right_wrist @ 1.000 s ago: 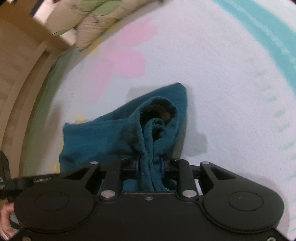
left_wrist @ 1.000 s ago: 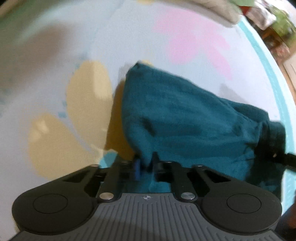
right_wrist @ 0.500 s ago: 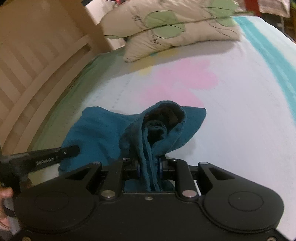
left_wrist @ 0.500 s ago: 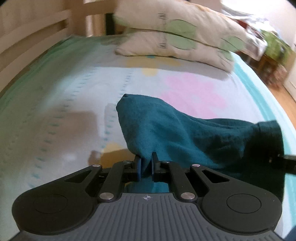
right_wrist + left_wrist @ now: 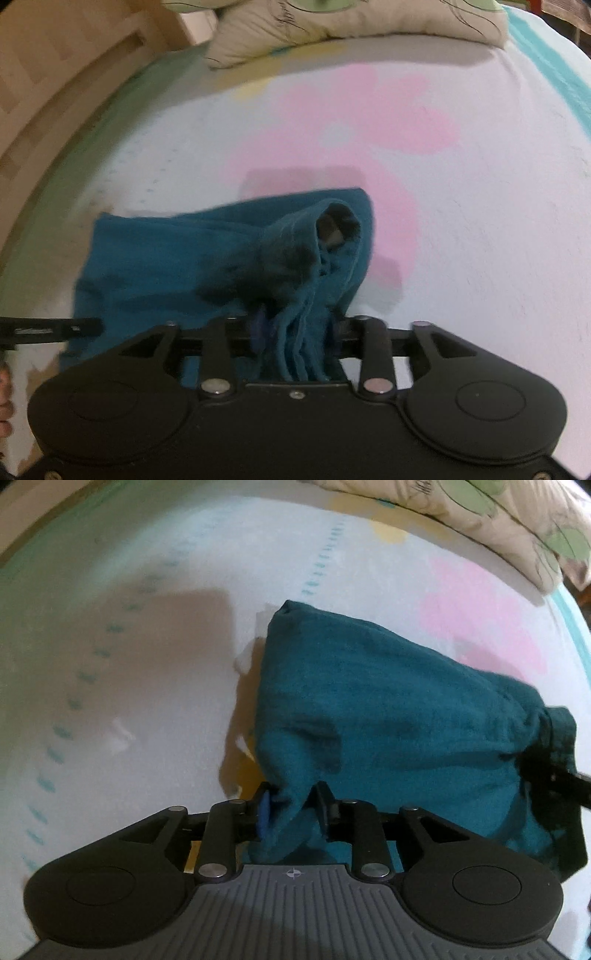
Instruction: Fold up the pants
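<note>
Left wrist view: left gripper [image 5: 293,805] clamped on a bunched corner of the teal pants [image 5: 388,716], which sag above the bedsheet [image 5: 129,664]; pillows [image 5: 498,520] beyond.

Right wrist view: right gripper [image 5: 295,332] clamped on gathered layers, probably the waistband, though blur hides detail. Cloth spans both tools.

Judgement: mid-fold carry. Next move calls for lowering both ends evenly, edges aligned, before letting go.

One pair of teal pants [image 5: 388,709]; two pillows [image 5: 332,22]; two grippers [image 5: 293,805]
</note>
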